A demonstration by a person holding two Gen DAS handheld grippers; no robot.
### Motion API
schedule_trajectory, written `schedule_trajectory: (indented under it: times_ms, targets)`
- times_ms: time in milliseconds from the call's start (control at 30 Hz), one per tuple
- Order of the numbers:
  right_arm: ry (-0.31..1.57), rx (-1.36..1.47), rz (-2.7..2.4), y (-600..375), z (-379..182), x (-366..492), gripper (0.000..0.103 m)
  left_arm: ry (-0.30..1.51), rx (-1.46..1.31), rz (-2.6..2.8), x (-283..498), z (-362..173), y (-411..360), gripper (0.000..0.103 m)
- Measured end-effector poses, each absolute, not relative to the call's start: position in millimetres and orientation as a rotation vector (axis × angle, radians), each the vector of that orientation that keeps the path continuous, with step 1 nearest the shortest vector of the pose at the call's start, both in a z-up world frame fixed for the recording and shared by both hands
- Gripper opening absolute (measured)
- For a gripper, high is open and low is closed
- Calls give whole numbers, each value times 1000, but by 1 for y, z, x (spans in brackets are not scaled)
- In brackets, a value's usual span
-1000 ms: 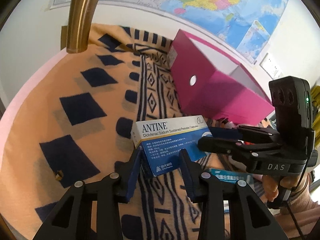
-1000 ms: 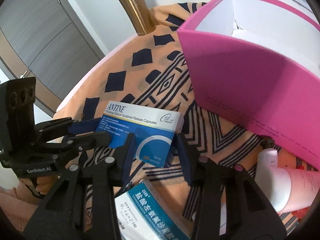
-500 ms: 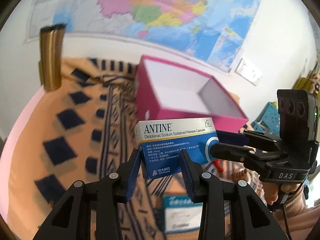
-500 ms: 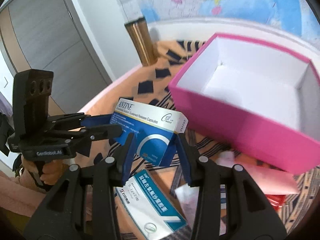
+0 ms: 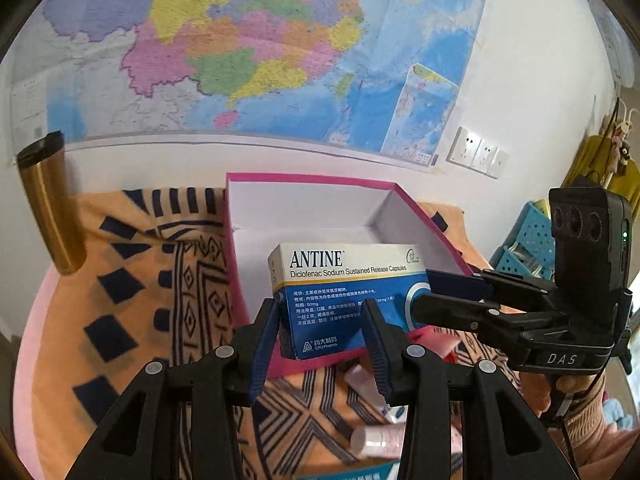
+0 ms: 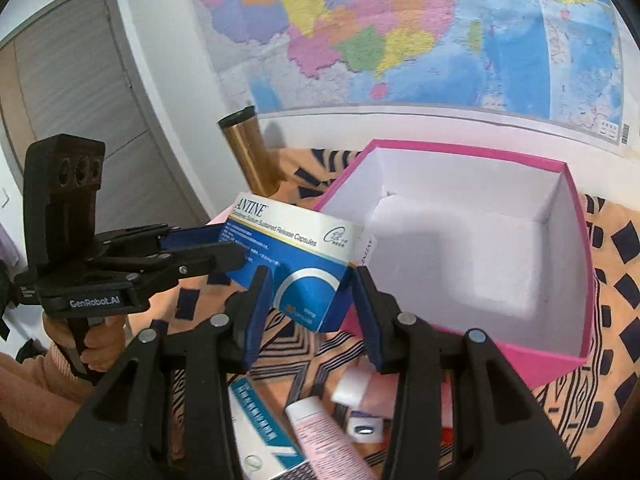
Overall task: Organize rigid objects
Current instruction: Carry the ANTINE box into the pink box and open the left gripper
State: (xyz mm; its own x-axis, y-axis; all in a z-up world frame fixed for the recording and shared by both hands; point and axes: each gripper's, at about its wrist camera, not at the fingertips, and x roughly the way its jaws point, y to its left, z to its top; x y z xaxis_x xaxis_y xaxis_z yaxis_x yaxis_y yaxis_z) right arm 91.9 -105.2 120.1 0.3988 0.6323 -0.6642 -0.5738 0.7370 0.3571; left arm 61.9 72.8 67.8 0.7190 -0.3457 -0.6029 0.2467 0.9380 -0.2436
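A blue and white ANTINE medicine box (image 5: 344, 280) (image 6: 304, 252) hangs in the air over the near left wall of an open pink box (image 5: 312, 178) (image 6: 460, 152), whose white inside holds nothing. Both grippers grip it. My left gripper (image 5: 320, 308) (image 6: 224, 246) has its pads on the box's left end, and its jaws are opening slightly while they still touch the box. My right gripper (image 6: 310, 276) (image 5: 424, 290) is shut on the right end.
A gold tumbler (image 5: 48, 208) (image 6: 248, 156) stands at the back left on the orange patterned cloth (image 5: 132, 312). Below the grippers lie a second medicine box (image 6: 260, 432), a pink tube (image 6: 328, 440) and small items. A map-covered wall is behind; a blue basket (image 5: 528, 240) is right.
Both grippers rose with the ANTINE box from just above the cloth up and toward the pink box; its inside has come into view and the loose items now lie below.
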Motion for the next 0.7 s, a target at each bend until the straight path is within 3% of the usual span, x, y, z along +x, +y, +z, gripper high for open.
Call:
schedule_trajectory:
  times_ms: [700]
  targets:
    - [1045,141,742,-115,66,157,45,848,-137,-273,123,30,60,42]
